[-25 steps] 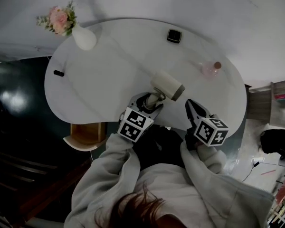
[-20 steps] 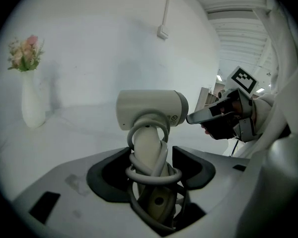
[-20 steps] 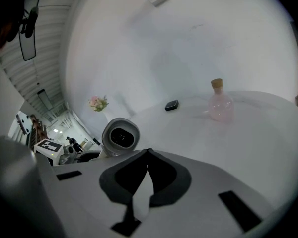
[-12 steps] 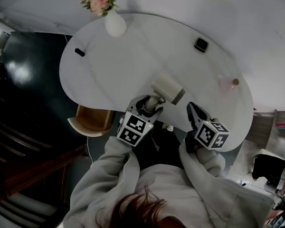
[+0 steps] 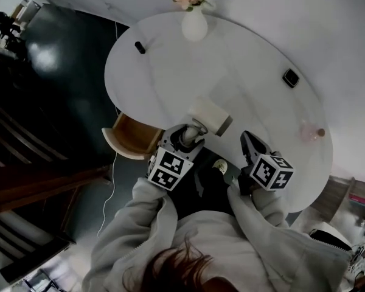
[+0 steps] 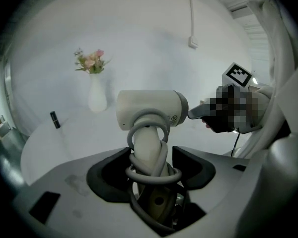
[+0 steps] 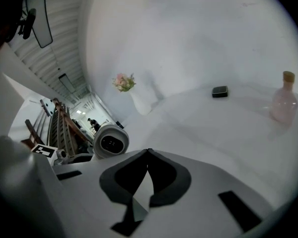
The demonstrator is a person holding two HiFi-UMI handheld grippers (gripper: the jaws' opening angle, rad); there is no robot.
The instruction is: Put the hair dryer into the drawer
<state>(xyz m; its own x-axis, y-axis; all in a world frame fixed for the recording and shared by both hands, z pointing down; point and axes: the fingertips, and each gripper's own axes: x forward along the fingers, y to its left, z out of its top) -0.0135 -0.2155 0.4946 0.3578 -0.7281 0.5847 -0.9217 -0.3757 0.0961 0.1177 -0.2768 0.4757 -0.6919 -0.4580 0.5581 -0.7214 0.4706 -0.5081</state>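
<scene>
A white hair dryer (image 5: pixel 210 114) hangs over the front edge of the white table (image 5: pixel 170 72). My left gripper (image 5: pixel 190 134) is shut on its handle, which has the grey cord wound round it. In the left gripper view the dryer (image 6: pixel 149 110) stands upright between the left gripper's (image 6: pixel 150 163) pads, barrel pointing right. My right gripper (image 5: pixel 247 141) is shut and empty, just right of the dryer. In the right gripper view its tips (image 7: pixel 148 152) meet, and the dryer's rear grille (image 7: pixel 111 141) shows at the left. The open wooden drawer (image 5: pixel 129 136) sits under the table edge, left of my left gripper.
On the table stand a white vase with pink flowers (image 5: pixel 194 24), a small black stick (image 5: pixel 140 47), a black square object (image 5: pixel 291 78) and a pink bottle (image 5: pixel 310 131). Dark flooring lies left of the table. A thin cable (image 5: pixel 111 187) hangs below the drawer.
Both grippers and the held dryer have swung left along the table's front edge, nearer the open drawer. The view has turned with them. Both grips look unchanged.
</scene>
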